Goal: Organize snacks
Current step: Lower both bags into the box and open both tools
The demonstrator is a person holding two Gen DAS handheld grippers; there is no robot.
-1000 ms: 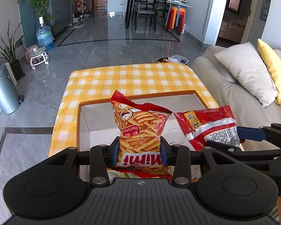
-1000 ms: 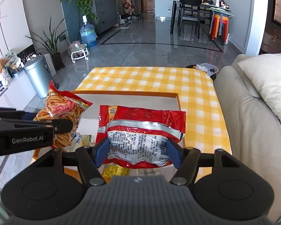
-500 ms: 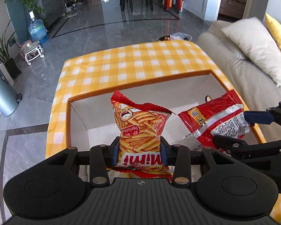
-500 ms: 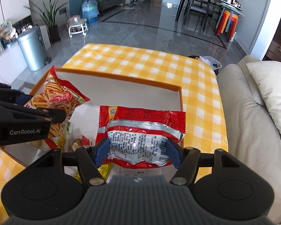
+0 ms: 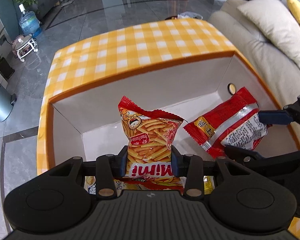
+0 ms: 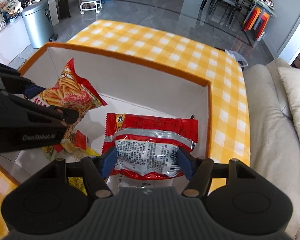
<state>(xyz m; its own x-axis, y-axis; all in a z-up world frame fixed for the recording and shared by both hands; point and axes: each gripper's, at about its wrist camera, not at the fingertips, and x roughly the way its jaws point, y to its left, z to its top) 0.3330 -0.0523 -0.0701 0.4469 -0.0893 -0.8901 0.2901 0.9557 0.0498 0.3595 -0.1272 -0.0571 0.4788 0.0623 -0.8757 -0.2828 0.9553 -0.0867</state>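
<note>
**A:** Start with what's closest. Your left gripper (image 5: 149, 161) has its fingers clamped on the lower part of the Mimi prawn-stick bag (image 5: 150, 138), just above the printed name. Your right gripper (image 6: 148, 163) is closed the same way across the bottom of the red foil packet (image 6: 150, 146), printed back facing you.

**B:** How will they behave when you let go?

**A:** Both look light and puffy, so judge them as air-filled film: soft, slick, with brittle sticks or crisps inside. Squeeze no harder than you must. The crimped seams are the safer hold, since they are flat and hold no food.

**B:** Where are they hanging?

**A:** Over the open orange-rimmed box (image 6: 130, 57), which sits at the near end of the table (image 5: 142, 40). Loose packets (image 6: 74, 146) already lie on the box floor below your left gripper. The Mimi bag is toward the box's left side, the foil packet toward its right wall, the two bags apart.

**B:** Beyond that?

**A:** Only bare checked cloth to the table's far edge.
</note>
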